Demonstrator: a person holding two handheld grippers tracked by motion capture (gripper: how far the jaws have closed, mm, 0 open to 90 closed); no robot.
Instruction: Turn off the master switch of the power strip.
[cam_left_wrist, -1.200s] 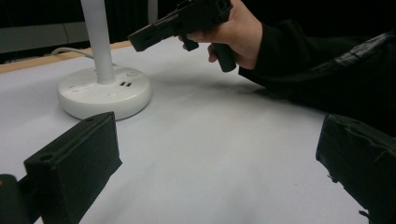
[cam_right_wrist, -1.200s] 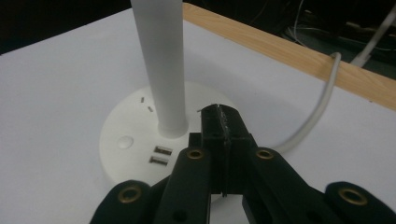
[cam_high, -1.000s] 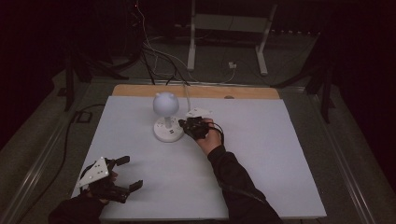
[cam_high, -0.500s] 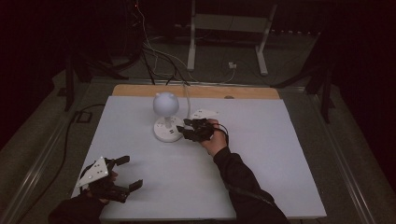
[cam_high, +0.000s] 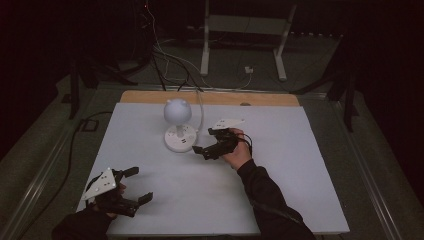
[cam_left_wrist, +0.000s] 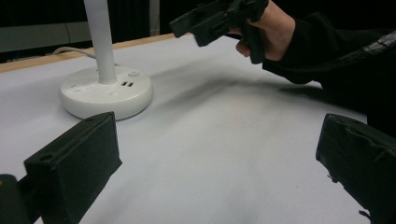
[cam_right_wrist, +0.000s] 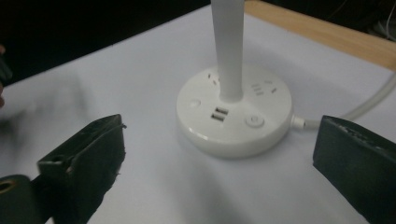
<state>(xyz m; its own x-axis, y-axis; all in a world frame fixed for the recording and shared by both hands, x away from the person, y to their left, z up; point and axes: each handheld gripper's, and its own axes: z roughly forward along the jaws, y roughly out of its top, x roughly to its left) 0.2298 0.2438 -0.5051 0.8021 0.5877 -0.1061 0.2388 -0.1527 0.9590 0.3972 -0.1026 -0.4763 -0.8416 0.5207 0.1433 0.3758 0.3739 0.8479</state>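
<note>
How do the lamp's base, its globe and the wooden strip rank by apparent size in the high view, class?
1. Wooden strip, the longest by far.
2. Base.
3. Globe, close to the base in width, and nearer the camera, so that order is unsure.

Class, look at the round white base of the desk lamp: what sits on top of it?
On the lamp base stand the white stem, a round button, two small ports and socket slots. The stem hides the part of the top behind it.
</note>
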